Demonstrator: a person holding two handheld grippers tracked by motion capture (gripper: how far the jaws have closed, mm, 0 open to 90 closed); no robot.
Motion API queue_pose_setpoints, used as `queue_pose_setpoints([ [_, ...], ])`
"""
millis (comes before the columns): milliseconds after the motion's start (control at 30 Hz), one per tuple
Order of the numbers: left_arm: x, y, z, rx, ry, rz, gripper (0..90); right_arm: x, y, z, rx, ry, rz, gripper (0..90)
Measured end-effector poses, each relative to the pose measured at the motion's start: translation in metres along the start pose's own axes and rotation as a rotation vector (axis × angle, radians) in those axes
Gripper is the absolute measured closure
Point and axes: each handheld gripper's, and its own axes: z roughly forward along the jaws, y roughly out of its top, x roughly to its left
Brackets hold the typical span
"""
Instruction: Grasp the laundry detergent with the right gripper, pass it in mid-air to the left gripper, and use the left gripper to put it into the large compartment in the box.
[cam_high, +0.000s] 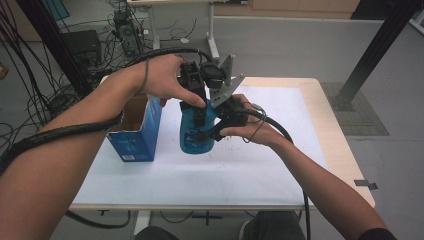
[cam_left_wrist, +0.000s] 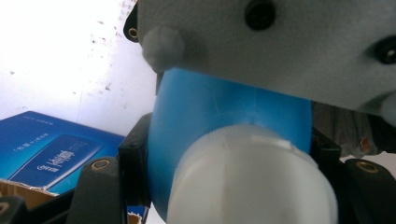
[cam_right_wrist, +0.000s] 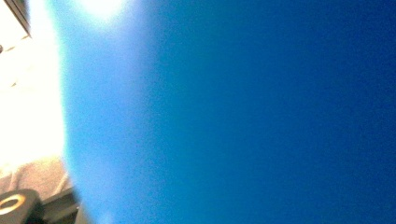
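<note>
Blue bottle (cam_high: 196, 135) upright on worktop (cam_high: 260, 165); left gripper (cam_high: 196, 107) fingers pinch white cap (cam_left_wrist: 252, 179) from above, right gripper (cam_high: 212, 131) fingers pinch body sideways

Pale wooden table (cam_high: 327, 125) occupying frame centre, white sheet (cam_high: 280, 150) covering most of top. Open blue box (cam_high: 137, 135) standing left-centre; blue bottle (cam_high: 197, 132) standing beside it.
</note>
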Motion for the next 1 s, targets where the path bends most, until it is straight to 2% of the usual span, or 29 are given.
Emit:
queue_pose_setpoints([
  [1000,0.0016,0.0001,-0.0027,-0.002,-0.001,-0.016,36.9,-0.0030,-0.0005,-0.0015,-0.029,0.002,0.006,40.9],
])
